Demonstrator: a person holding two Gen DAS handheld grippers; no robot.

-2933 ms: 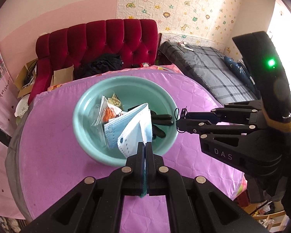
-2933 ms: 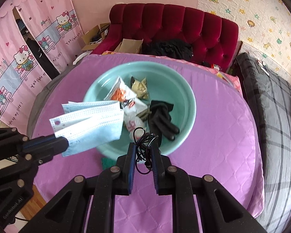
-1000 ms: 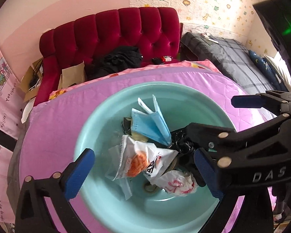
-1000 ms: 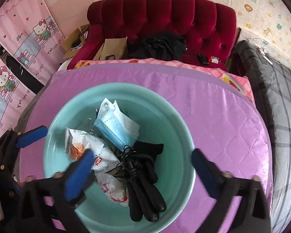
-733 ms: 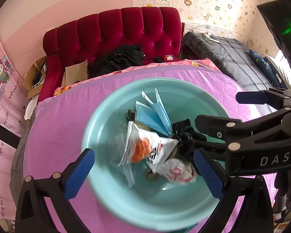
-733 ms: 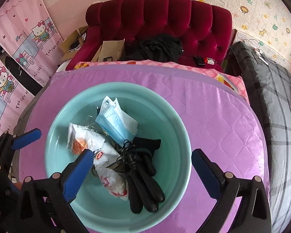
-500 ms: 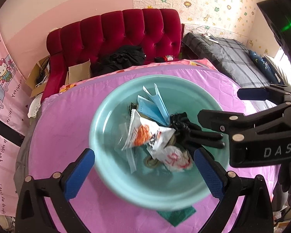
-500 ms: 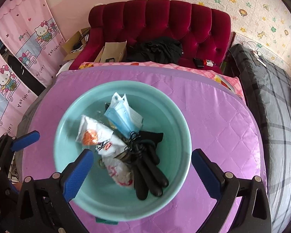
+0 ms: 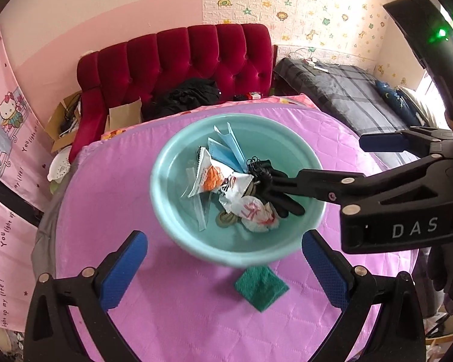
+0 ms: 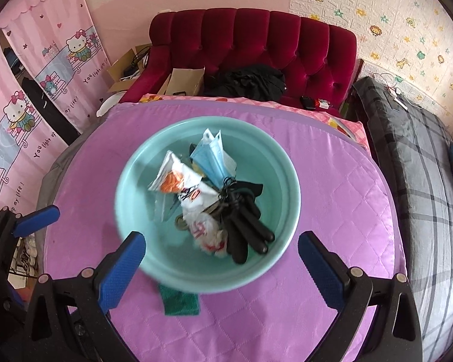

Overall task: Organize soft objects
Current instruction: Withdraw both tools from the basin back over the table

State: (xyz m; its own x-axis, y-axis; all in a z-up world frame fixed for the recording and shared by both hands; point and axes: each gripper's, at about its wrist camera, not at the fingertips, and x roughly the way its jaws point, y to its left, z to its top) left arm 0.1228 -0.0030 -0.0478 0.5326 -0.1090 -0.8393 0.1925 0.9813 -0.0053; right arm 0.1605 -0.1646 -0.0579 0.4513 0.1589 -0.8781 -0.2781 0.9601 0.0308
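Soft items heaped in a round teal plastic basin; both grippers wide open, empty.

Left wrist view: left gripper now holds nothing; the pleated blue face mask it pinched earlier lies limp in the basin, best taken by an edge. Right wrist view: right gripper has dropped its black cord beside the black gloves; folded green cloth sits on the quilted purple tablecloth.

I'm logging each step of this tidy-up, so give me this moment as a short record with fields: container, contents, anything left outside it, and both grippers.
container: round teal plastic basin on the purple quilted table cover
contents: folded blue face mask, white-and-orange snack packet, crumpled white-and-red wrapper, black glove, tangled black cord
outside: green cloth square, partly under the basin's near rim
left gripper: open, empty
right gripper: open, empty
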